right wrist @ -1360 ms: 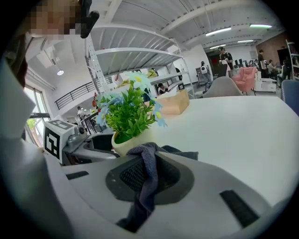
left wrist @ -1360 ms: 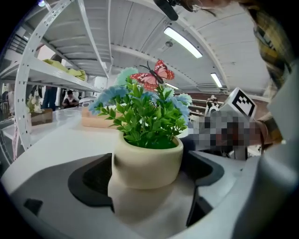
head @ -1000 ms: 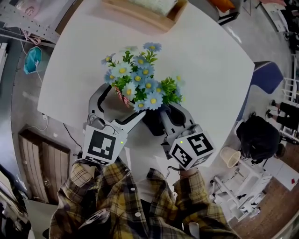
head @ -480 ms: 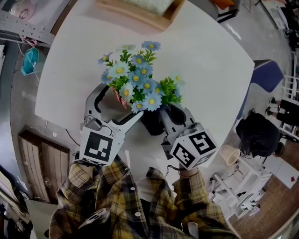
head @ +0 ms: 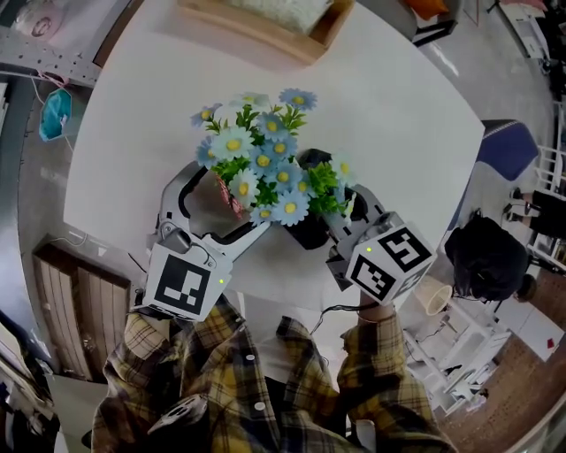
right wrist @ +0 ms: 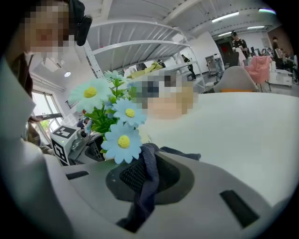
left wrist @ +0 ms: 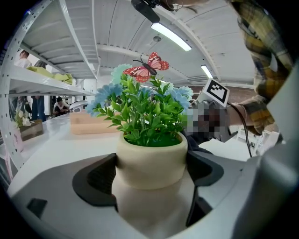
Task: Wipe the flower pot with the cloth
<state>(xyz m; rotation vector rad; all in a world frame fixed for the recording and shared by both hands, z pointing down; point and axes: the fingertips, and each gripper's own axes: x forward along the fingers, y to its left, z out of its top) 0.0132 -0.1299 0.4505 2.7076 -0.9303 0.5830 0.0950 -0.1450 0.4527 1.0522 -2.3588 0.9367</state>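
Observation:
A cream flower pot (left wrist: 150, 156) holding blue daisies (head: 265, 164) and a pink butterfly pick (left wrist: 148, 67) stands on the white table (head: 398, 115). My left gripper (head: 234, 199) is shut on the pot, one pad against each side; in the head view the flowers hide the pot. A dark blue cloth (right wrist: 145, 170) hangs pinched in my right gripper (head: 342, 211), which is shut on it at the pot's right side. The cloth (head: 309, 232) shows dark under the blooms, close against the pot. The daisies (right wrist: 122, 139) fill the left of the right gripper view.
A wooden tray (head: 265, 26) sits at the table's far edge. A blue chair (head: 504, 146) stands to the right, with a paper cup (head: 435, 296) and white clutter on the floor below it. The table's near edge runs just behind both grippers.
My right gripper has swung with the cloth from the pot's near side to its right side and farther away. The flowers have shifted slightly right. The left gripper has kept its hold.

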